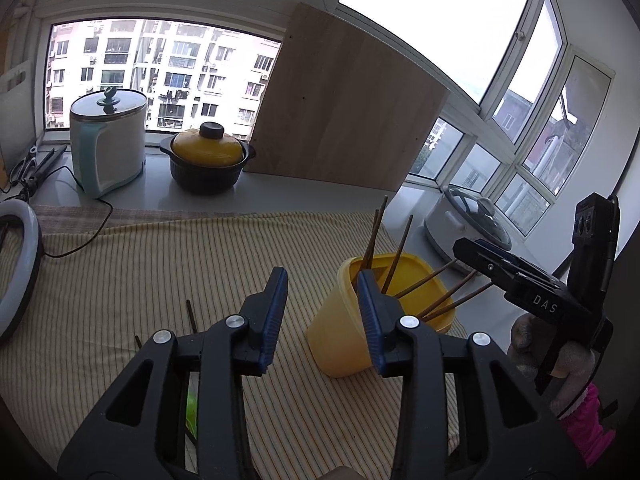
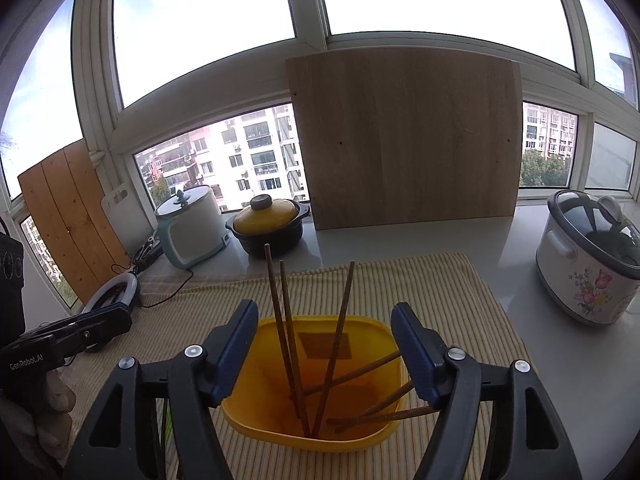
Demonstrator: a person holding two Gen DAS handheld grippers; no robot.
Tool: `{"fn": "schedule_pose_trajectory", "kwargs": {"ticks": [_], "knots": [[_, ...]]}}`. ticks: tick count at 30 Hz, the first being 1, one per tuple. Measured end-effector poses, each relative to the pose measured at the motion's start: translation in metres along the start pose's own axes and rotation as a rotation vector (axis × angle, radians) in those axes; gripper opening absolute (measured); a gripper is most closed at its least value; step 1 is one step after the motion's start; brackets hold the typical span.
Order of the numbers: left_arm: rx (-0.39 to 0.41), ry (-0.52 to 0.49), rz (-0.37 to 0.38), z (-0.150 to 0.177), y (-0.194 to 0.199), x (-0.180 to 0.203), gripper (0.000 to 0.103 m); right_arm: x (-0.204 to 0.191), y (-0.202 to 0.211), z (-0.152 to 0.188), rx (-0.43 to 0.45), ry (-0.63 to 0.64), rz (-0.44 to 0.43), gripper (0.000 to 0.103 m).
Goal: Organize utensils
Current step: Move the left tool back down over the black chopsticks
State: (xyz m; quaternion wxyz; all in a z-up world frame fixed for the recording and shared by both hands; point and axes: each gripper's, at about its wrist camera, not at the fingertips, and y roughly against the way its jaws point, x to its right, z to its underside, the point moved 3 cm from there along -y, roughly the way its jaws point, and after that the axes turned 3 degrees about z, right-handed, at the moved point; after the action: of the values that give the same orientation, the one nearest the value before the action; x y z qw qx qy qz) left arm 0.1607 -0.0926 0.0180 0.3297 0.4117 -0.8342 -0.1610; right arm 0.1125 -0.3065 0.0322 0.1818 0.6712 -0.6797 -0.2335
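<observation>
A yellow plastic cup [image 1: 344,344] [image 2: 316,432] stands on the striped cloth [image 1: 160,272] [image 2: 460,292] and holds several brown chopsticks [image 1: 394,260] [image 2: 338,336]. Two more chopsticks [image 1: 191,315] lie on the cloth, partly hidden behind my left gripper. My left gripper [image 1: 322,284] is open and empty, just left of the cup. My right gripper [image 2: 324,316] is open and empty above the cup's mouth; it shows in the left wrist view [image 1: 520,280] to the cup's right.
A wooden board [image 1: 344,100] [image 2: 404,136] leans on the window. A white kettle [image 1: 108,140] [image 2: 192,228], a yellow-lidded pot [image 1: 208,160] [image 2: 270,224] and a floral slow cooker [image 2: 588,256] [image 1: 464,224] stand on the sill. A ring light [image 1: 16,264] lies left.
</observation>
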Motion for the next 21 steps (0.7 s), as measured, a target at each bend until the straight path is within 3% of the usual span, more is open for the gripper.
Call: {"fn": "schedule_pose_trajectory", "kwargs": {"ticks": [3, 5, 15, 21], "knots": [[-0.002, 0.010, -0.033, 0.004, 0.007, -0.018, 0.038, -0.014, 0.006, 0.001, 0.014, 0.032, -0.010, 0.090], [-0.006, 0.019, -0.059, 0.008, 0.012, -0.031, 0.038, -0.024, 0.011, 0.002, 0.020, 0.048, -0.032, 0.091], [-0.054, 0.111, -0.182, 0.038, 0.032, -0.107, 0.038, -0.088, 0.022, 0.016, 0.002, 0.130, -0.174, 0.091], [-0.113, 0.162, -0.192, 0.061, 0.025, -0.136, 0.038, -0.129, 0.005, 0.033, -0.069, 0.178, -0.242, 0.087]]}}
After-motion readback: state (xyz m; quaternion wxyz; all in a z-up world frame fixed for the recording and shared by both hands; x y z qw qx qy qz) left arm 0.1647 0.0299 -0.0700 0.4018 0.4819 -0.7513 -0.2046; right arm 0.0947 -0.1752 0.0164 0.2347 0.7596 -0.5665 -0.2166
